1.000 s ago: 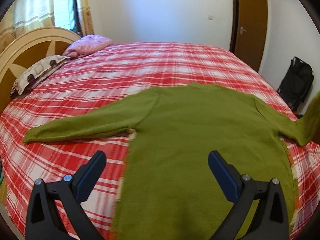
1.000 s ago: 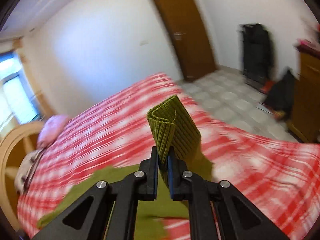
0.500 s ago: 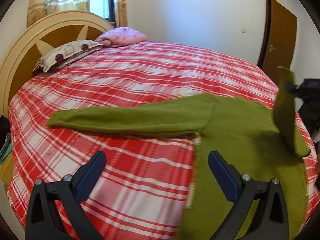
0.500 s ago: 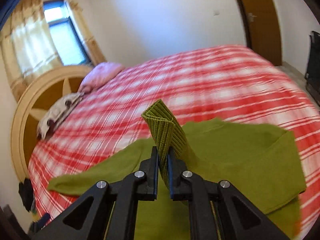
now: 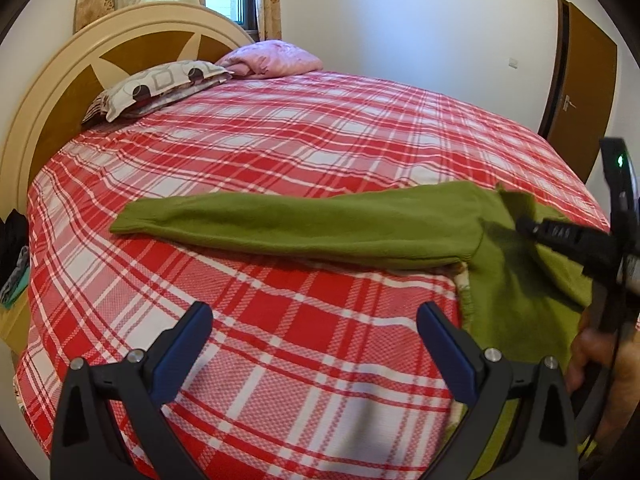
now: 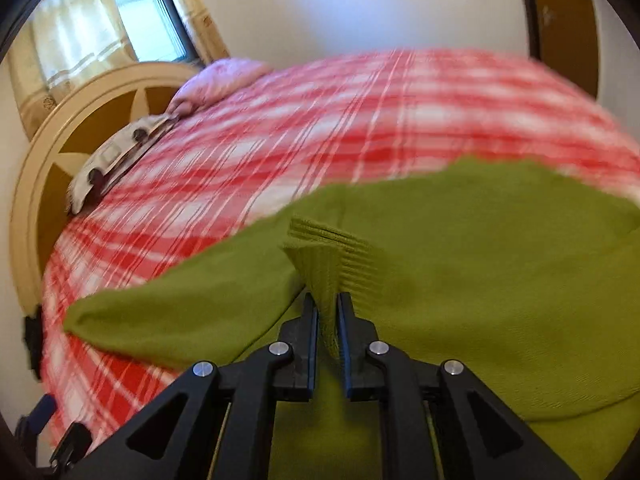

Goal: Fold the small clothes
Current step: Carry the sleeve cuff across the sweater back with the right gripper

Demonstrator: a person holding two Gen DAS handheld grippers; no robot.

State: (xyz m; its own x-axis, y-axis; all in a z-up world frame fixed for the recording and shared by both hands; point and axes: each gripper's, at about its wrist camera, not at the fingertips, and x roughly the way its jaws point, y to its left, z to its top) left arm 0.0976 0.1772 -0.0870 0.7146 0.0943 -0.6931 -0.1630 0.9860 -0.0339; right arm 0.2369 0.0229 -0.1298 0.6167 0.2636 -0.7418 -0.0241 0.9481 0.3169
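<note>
- Red plaid bedspread (image 5: 280,152): green sweater (image 5: 304,228) lies flat, one sleeve outstretched.
- Right gripper (image 6: 328,312): pinching the ribbed cuff (image 6: 328,256) above the sweater's body.
- Left gripper (image 5: 314,336): fingers spread, holding nothing.

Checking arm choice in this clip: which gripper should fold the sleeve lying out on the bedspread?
Left. The left gripper is open near that sleeve; the right gripper is shut on the other cuff.
</note>
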